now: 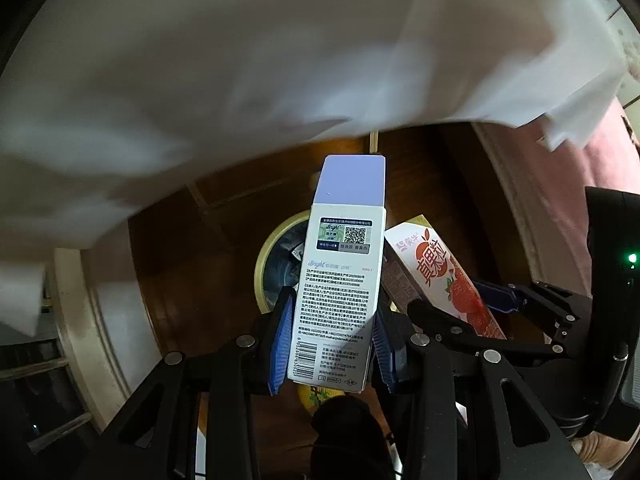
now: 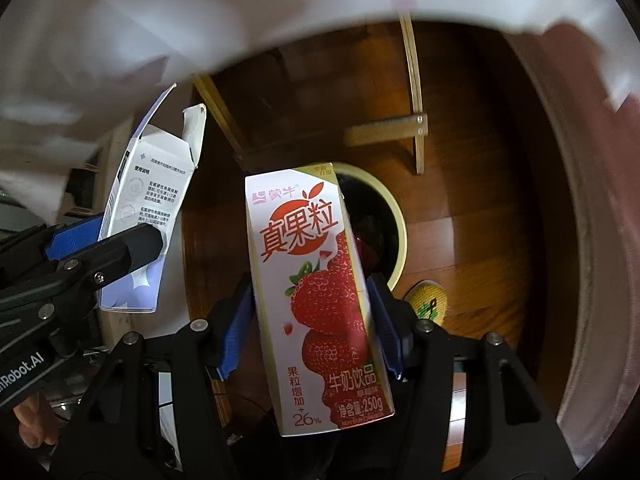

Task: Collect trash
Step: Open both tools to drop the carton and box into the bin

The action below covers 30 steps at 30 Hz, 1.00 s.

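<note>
Holding steady: the left gripper (image 1: 332, 344) has its blue pads (image 1: 280, 340) squeezed onto a white-and-purple box (image 1: 340, 280), and the right gripper (image 2: 310, 328) is clamped on a strawberry milk carton (image 2: 320, 300). Both hang side by side over a yellow-rimmed bin (image 2: 396, 232) on the wood floor (image 2: 460, 208), white cloth (image 1: 240, 60) at the far side.

Black angular linkage arms with silver round screws; ribbed blue pads (image 1: 280, 340) lining the jaws; white "Robot.AI" lettering (image 2: 20, 368) and a green light (image 1: 632, 258) on the housing.
</note>
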Motion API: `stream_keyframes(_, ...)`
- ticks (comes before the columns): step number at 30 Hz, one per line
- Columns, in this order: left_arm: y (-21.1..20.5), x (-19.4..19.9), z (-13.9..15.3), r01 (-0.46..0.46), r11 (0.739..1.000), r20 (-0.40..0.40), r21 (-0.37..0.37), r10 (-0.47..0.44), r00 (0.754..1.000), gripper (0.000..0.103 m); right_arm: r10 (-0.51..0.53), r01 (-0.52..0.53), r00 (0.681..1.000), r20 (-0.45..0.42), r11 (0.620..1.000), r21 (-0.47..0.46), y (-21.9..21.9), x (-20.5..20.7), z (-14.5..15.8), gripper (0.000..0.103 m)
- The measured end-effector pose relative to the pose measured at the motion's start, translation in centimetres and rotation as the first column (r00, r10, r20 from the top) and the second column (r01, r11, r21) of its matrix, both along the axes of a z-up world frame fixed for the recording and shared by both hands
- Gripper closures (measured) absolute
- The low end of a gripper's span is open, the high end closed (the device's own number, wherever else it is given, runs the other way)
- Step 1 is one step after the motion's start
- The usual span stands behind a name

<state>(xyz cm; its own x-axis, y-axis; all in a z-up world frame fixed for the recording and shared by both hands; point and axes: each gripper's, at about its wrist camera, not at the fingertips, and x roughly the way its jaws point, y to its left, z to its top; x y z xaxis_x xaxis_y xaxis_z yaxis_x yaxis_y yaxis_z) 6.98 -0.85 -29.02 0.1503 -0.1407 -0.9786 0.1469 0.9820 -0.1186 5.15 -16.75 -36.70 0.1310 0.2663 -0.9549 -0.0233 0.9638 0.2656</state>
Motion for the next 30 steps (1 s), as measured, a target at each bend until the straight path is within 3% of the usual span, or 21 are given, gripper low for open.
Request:
stream_keyframes(7, -0.9, 1.4, -4.8, -0.002, 0.999, -0.020, 0.037, 0.003, 1.000, 0.062, -0.056, 0.057, 0.997, -0.046, 0.998, 0.035, -0.6, 1.7, -5.3, 0.049)
stream_keyframes(9, -0.9, 1.5, -5.7, -0.007, 0.999, -0.028, 0.035, 0.008, 1.000, 0.036, -0.072, 0.074, 0.996, -0.049, 0.996, 0.044, -0.8, 1.8, -6.2, 0.049)
stream_keyframes(11, -0.6, 1.8, -6.0, -0.020, 0.999, -0.026, 0.036, 0.021, 0.999, 0.020, -0.079, 0.083, 0.995, -0.060, 0.995, 0.055, -1.0, 2.3, -6.9, 0.046)
stream_keyframes(13, -0.2, 1.7, -6.4, -0.035, 0.999, -0.027, 0.037, 0.036, 0.999, 0.018, -0.082, 0.084, 0.995, -0.051, 0.995, 0.055, -0.9, 2.7, -7.3, 0.041)
stream_keyframes(20, 1.8, 1.3, -5.7, -0.080, 0.996, -0.001, 0.049, 0.080, 0.997, 0.018, -0.042, 0.043, 0.999, -0.021, 0.998, 0.046, 0.2, 3.0, -5.9, 0.038)
stream_keyframes(26, 3.6, 0.1, -1.5, -0.111, 0.993, 0.042, 0.042, 0.109, 0.993, 0.018, -0.021, 0.021, 1.000, -0.007, 0.999, 0.032, 1.1, 2.3, -2.7, 0.038)
stream_keyframes(30, 4.4, -0.3, 2.6, -0.126, 0.992, 0.076, 0.024, 0.124, 0.989, 0.018, -0.020, 0.019, 1.000, 0.019, 0.999, 0.038, 1.4, 1.9, 1.4, 0.038)
